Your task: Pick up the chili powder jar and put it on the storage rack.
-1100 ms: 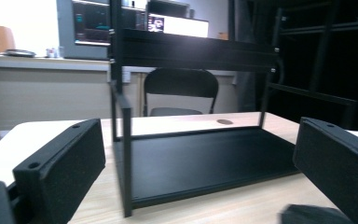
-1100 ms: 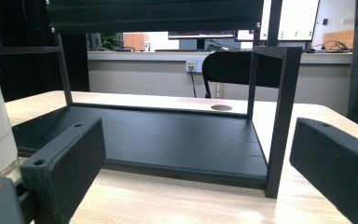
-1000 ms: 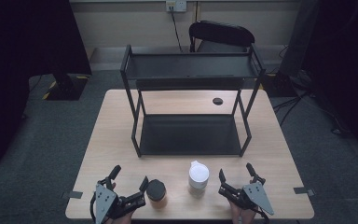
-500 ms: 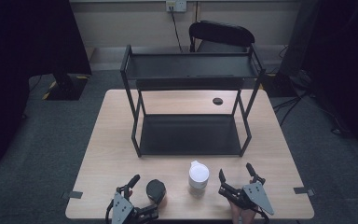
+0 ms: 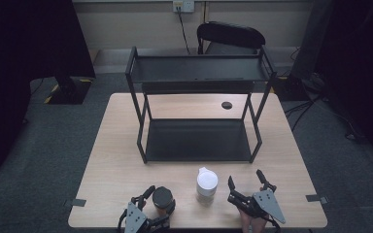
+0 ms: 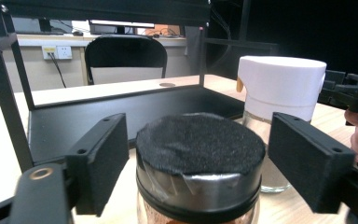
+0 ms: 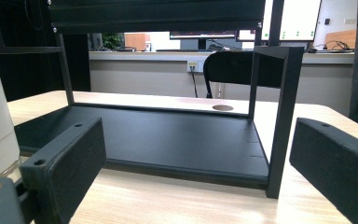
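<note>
Over the last second the left gripper [image 5: 156, 206] has slid in from beside the dark-lidded glass jar [image 5: 163, 199] until its 2 jaws bracket the lid; in the left gripper view they stand wide, a gap on each side, gripping nothing. The jar sits near the front edge of the pale wooden table [image 5: 116, 160], just beside the white-capped clear bottle [image 5: 207, 185]. The right gripper [image 5: 246, 187] has stayed put, spread wide, facing the black 2-tier metal shelf [image 5: 199, 141]. A grasp on the jar looks imminent.

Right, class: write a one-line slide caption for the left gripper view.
Open left gripper straddles a black-lidded jar, with a white-capped bottle and black shelf rack behind.
</note>
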